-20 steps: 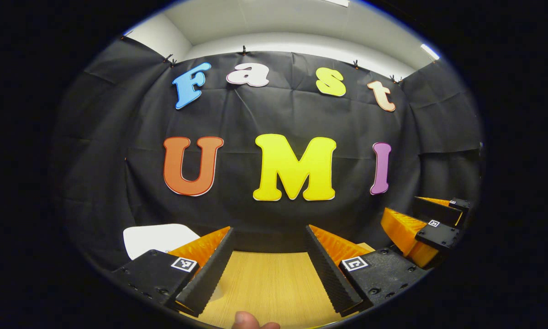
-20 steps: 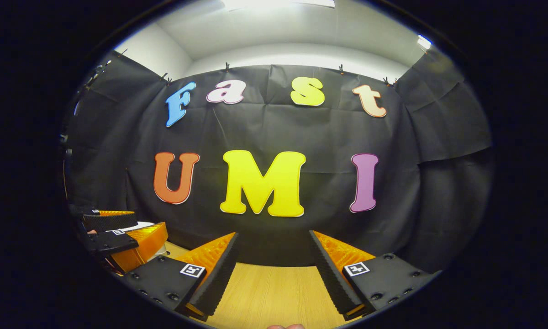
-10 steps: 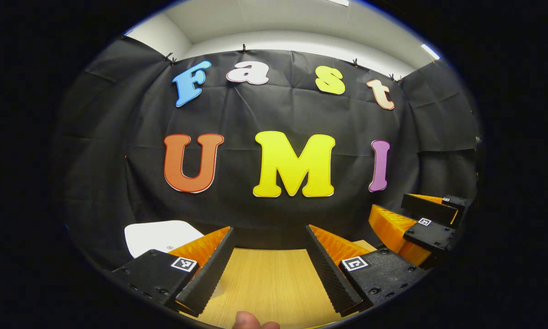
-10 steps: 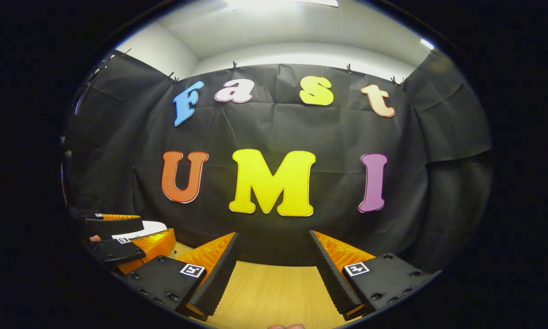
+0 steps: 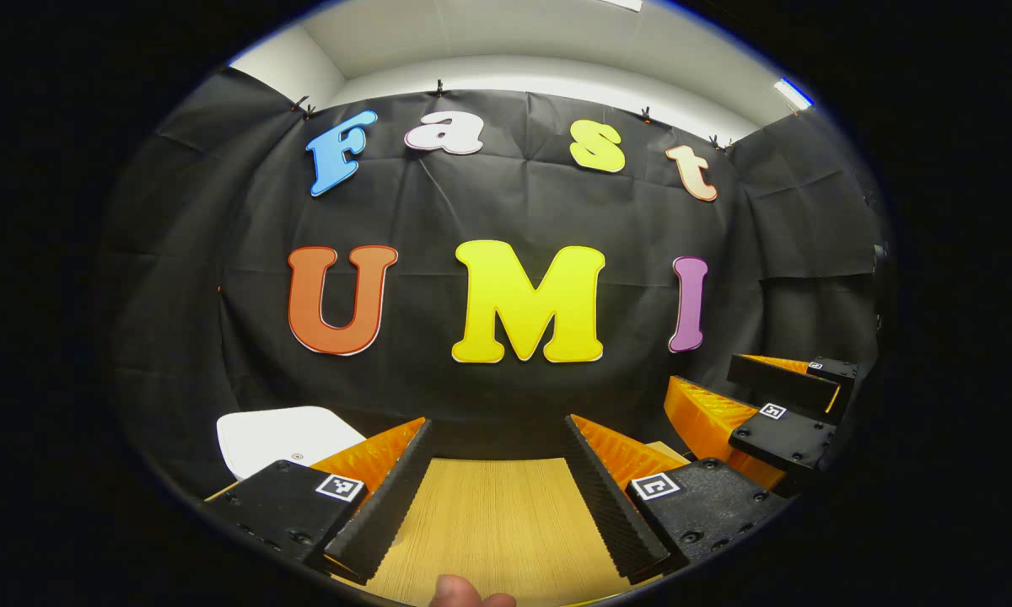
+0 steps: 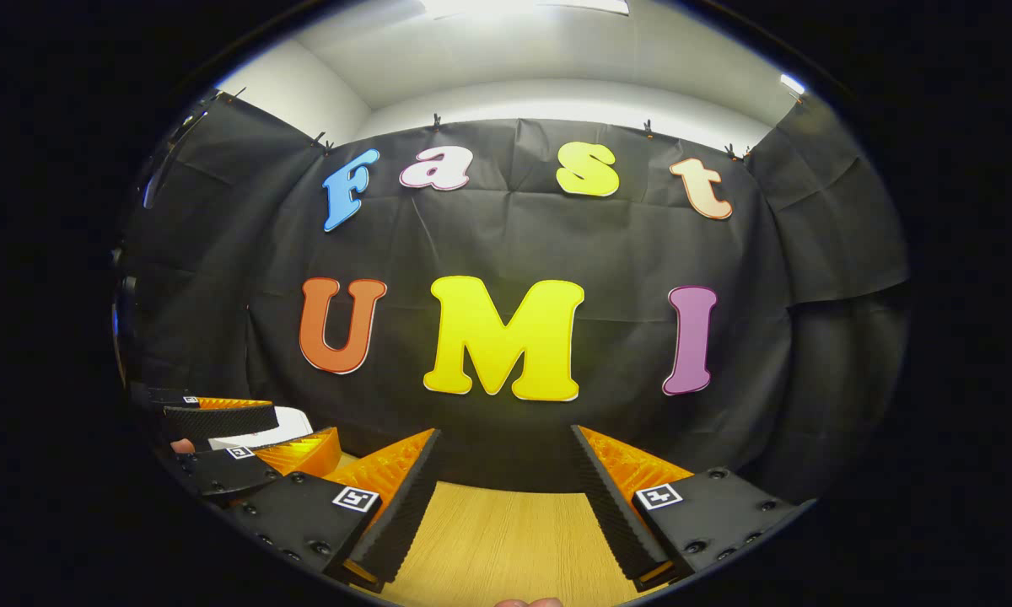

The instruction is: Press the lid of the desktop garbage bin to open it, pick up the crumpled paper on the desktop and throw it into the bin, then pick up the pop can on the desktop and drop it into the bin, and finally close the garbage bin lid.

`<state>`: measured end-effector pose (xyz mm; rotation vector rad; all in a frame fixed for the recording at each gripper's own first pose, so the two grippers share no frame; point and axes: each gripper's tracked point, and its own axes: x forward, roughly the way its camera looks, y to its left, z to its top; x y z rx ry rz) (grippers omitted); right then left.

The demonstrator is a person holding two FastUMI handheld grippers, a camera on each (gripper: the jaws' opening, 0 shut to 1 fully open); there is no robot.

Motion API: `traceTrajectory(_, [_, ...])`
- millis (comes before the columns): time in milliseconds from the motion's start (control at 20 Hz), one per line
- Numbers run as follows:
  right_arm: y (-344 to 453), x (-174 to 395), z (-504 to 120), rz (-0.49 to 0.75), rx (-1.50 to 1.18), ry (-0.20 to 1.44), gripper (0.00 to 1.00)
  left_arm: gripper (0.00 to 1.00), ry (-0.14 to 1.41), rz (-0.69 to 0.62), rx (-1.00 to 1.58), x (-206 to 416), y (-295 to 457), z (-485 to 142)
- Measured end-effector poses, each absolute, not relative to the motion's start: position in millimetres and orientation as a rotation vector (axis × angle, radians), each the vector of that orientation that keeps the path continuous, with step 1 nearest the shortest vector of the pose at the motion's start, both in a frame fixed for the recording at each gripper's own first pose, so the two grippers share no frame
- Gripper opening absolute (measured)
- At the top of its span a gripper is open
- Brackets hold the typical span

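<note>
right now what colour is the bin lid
White, a plain rounded lid with a small dot near its front edge; clearest in the left gripper view.

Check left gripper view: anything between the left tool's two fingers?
Nothing held. In the left gripper view, the left tool is open, and the gap between its fingers shows bare wooden tabletop up to the black cloth wall.

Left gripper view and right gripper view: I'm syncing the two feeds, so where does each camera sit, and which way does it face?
Left gripper view: rides the left tongs, open, facing the booth's cloth wall over the wooden table; a fingertip shows at the bottom, the white bin lid lower left, the right tongs at right.
Right gripper view: rides the right tongs, open, facing the same wall; the left tongs show lower left.
Shared: wall, table, bin lid, each other's tongs.
</note>
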<state>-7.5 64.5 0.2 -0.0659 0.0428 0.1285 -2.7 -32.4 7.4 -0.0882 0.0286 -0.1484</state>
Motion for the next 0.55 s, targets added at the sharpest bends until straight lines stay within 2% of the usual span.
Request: traceTrajectory(550, [72.2,-1.1,0.2,0.145,-0.065,0.037,0.94,0.99,0.025,-0.136,-0.072,-0.8,-30.6,4.1])
